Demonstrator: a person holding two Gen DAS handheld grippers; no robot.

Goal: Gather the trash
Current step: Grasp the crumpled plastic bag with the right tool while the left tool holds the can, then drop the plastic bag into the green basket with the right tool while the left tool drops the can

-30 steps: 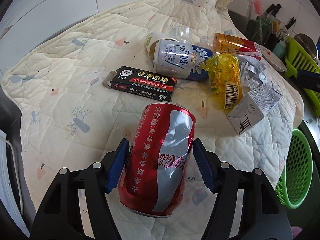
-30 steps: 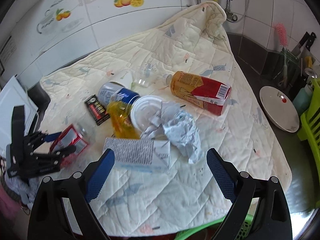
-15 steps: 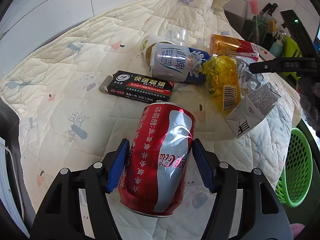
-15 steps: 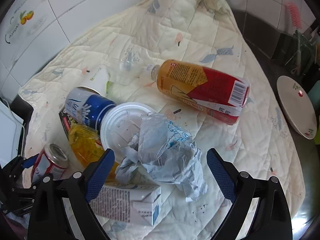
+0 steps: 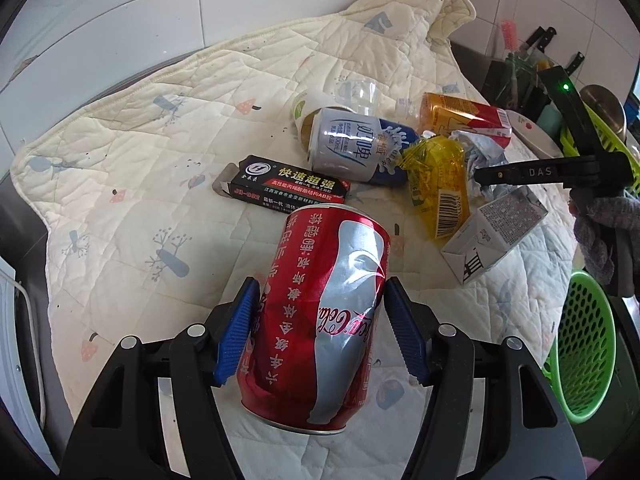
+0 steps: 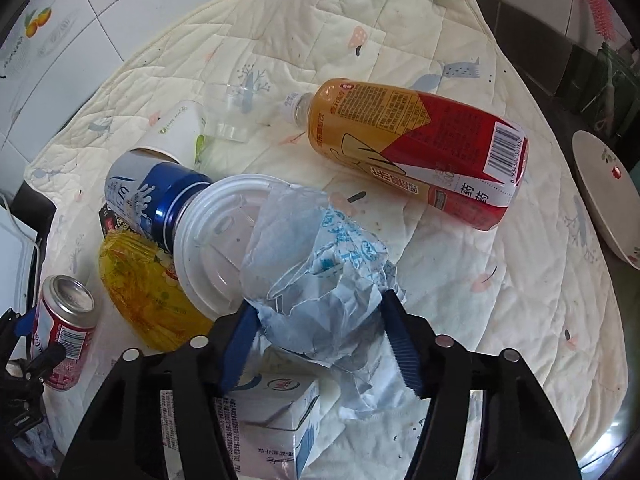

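A dented red cola can [image 5: 332,248] is held above the quilted cloth [image 5: 120,184], and my left gripper [image 5: 321,286] is shut on it, blue pads pressing both sides. In the right wrist view the same can [image 6: 64,320] shows at the far left. My right gripper [image 6: 319,304] is down over a crumpled blue-white paper [image 6: 316,264]. Its jaws are closing, and both pads touch the paper's sides. The paper lies partly on a white plastic lid [image 6: 216,240] and a small white carton [image 6: 276,412].
An orange-red bottle [image 6: 416,140], a blue-white can [image 6: 160,188], a yellow wrapper [image 6: 140,288], a black box [image 5: 288,190], a clear cup [image 6: 228,112] and a paper cup [image 6: 180,128] litter the cloth. A green basket [image 5: 580,344] sits below its right edge, a plate [image 6: 604,192] beyond it.
My right gripper came down and forward over the crumpled paper, and its jaws narrowed from wide open onto it. The left gripper kept still with the can.
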